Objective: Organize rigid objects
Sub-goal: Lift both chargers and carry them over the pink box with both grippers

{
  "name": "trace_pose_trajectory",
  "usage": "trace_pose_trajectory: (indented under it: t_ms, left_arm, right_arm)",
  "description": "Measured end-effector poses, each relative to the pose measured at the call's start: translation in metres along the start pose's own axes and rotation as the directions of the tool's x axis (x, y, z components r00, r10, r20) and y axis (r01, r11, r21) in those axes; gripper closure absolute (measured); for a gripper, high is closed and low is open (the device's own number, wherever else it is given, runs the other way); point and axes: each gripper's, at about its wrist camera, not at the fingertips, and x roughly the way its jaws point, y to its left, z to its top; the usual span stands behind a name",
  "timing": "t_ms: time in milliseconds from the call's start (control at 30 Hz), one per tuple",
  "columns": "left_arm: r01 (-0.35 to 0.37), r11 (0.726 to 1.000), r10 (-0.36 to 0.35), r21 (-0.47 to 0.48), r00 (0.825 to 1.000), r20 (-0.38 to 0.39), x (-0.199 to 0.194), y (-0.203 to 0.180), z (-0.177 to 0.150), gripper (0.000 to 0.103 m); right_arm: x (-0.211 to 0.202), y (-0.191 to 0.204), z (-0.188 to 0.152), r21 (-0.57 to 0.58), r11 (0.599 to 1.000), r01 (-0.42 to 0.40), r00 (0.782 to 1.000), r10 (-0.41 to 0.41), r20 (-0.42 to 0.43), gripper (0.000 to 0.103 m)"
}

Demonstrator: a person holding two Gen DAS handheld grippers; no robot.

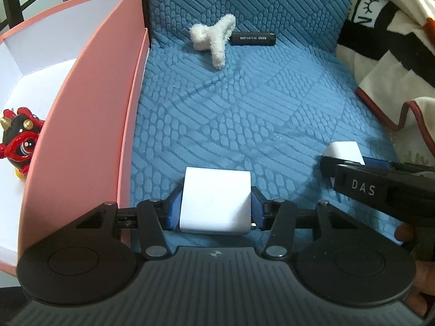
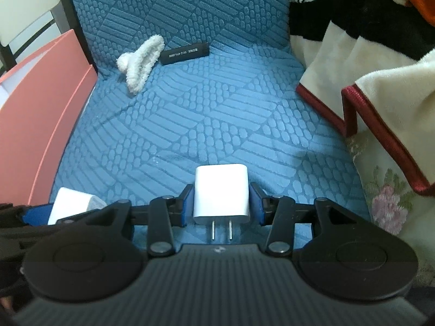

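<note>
My left gripper [image 1: 216,206] is shut on a white block-shaped charger [image 1: 216,201], held just above the blue textured cushion [image 1: 244,108], right beside the pink box [image 1: 89,125]. My right gripper [image 2: 220,198] is shut on a white plug adapter [image 2: 220,193] with two metal prongs pointing back at the camera. The right gripper and its adapter also show in the left wrist view [image 1: 344,150], at the right. A fluffy white hair claw [image 1: 214,36] and a black stick-shaped device [image 1: 252,38] lie at the back of the cushion.
The pink box has a white inside and holds a red and black horned figurine [image 1: 19,141]. A striped cream, black and red blanket [image 2: 367,62] is piled at the right. A floral fabric [image 2: 388,198] lies under it. A chair back stands behind the box.
</note>
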Motion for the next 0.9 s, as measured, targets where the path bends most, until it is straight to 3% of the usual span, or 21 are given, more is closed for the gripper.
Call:
trace_pose_trajectory:
  t_ms: [333,600,900]
  left_arm:
    - [0.01,0.999,-0.009,-0.041,0.999,0.039,-0.016,0.001,0.003,0.047]
    - [0.054,0.993,-0.045,-0.101,0.995,0.091,-0.055,0.004,0.0,0.047]
    - [0.086,0.992,-0.074,-0.087,0.988,0.133,-0.093,0.016,0.01,0.047]
  right_arm:
    - [-0.018,-0.007,0.008,0.037,0.997,-0.063,0.998,0.062,0.021,0.057]
    - [-0.053,-0.015,0.009,0.012,0.993,-0.116,0.992,0.116,0.045,0.057]
    - [-0.082,0.001,0.006,-0.026,0.983,-0.184,0.982,0.185,0.045,0.057]
